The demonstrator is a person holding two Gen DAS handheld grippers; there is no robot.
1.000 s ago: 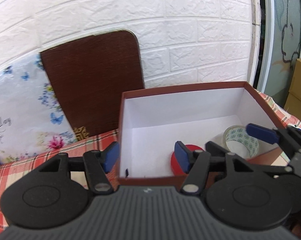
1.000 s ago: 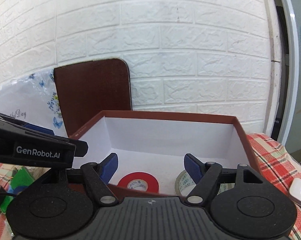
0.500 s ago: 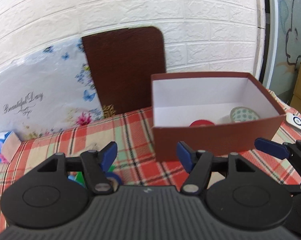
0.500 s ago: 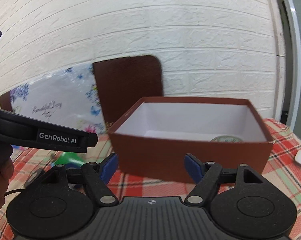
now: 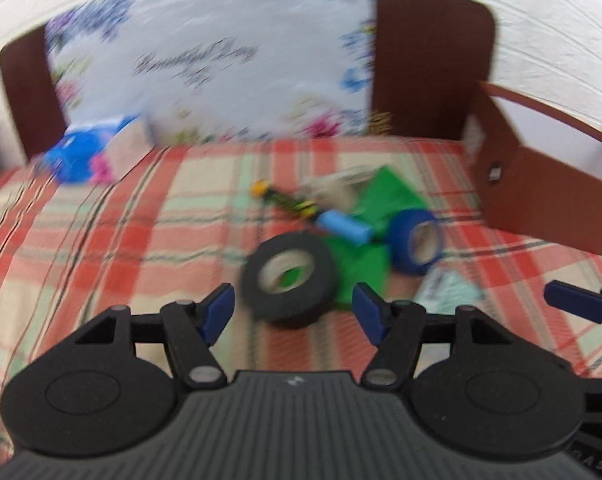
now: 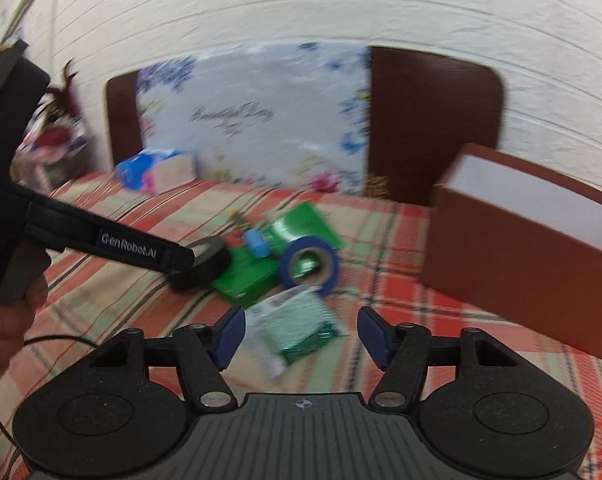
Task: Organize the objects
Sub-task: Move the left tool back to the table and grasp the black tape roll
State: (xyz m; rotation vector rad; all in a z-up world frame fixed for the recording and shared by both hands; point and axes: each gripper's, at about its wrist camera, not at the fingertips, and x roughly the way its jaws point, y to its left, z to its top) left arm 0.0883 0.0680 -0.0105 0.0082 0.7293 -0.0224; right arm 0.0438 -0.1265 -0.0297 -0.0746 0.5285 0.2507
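Both views are motion-blurred. A black tape roll [image 5: 289,278] lies on the plaid cloth just ahead of my open, empty left gripper [image 5: 293,314]; it also shows in the right wrist view [image 6: 205,262], partly behind the left gripper's body. A blue tape roll [image 5: 417,240] [image 6: 310,266] stands on edge beside green packets [image 5: 385,200] [image 6: 253,272]. A light-blue cylinder [image 5: 343,228] and a yellow-black item [image 5: 285,198] lie among them. A clear packet of green bits [image 6: 297,328] lies just ahead of my open, empty right gripper [image 6: 301,336]. The brown box [image 5: 541,188] [image 6: 529,240] stands at the right.
A floral bag [image 5: 229,64] [image 6: 257,120] leans on a brown board [image 5: 433,60] against the white brick wall. A blue-pink tissue pack [image 5: 89,156] [image 6: 153,170] lies at the back left. The plaid cloth [image 5: 101,240] covers the table.
Both grippers have pulled back from the brown box and swung left and down towards the loose items on the cloth. Both stay open and empty.
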